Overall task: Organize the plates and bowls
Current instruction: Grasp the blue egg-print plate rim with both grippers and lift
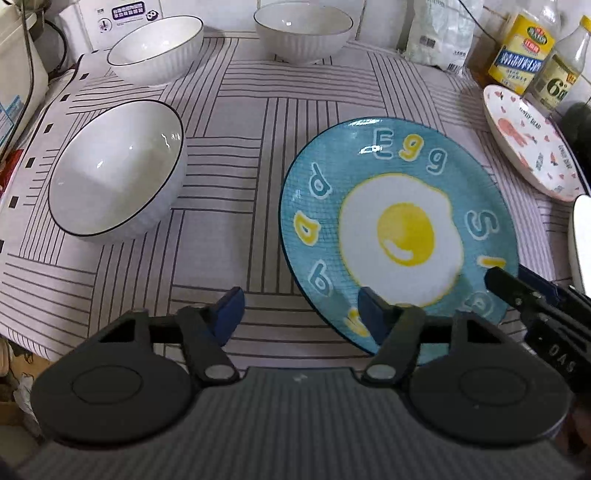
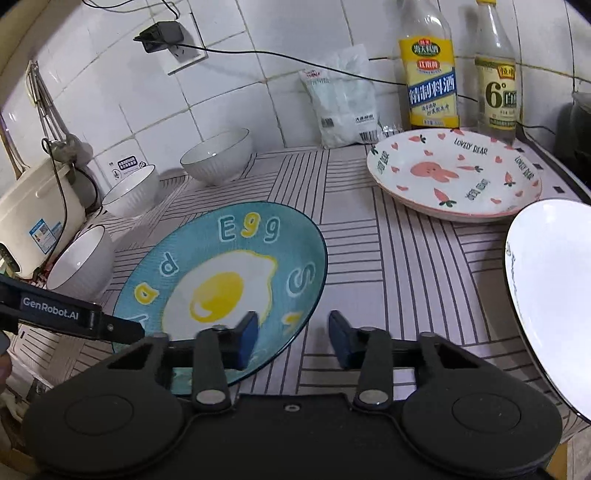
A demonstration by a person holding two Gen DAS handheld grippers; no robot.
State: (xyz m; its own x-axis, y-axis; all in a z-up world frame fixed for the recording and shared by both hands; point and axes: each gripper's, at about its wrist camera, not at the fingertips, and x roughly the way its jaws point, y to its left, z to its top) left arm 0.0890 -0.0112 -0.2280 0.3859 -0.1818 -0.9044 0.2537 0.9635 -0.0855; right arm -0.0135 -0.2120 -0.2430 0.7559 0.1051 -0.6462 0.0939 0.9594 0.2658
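Both grippers straddle the blue egg plate's (image 1: pixel 399 229) near rim on the desk (image 1: pixel 236 155): left gripper (image 1: pixel 301 314) at its left edge, right gripper (image 2: pixel 291 334) at its right edge, each half-spread, pads not yet pinching.

Left gripper (image 1: pixel 299 314) at bottom centre, jaws apart, straddling near left rim of blue egg plate (image 1: pixel 399 236); right pad over plate rim, left pad over striped cloth (image 1: pixel 236 122); contact unclear. Second gripper (image 1: pixel 535 299) enters lower right, tip over plate's right rim. Nearest white bowl (image 1: pixel 114 170) centre left, tilted. Two more white bowls (image 1: pixel 155 48) (image 1: pixel 303 29) along top. Pink rabbit plate (image 1: pixel 528 144) upper right; two bottles (image 1: pixel 524 51) behind it. White bag (image 1: pixel 439 33) at top.
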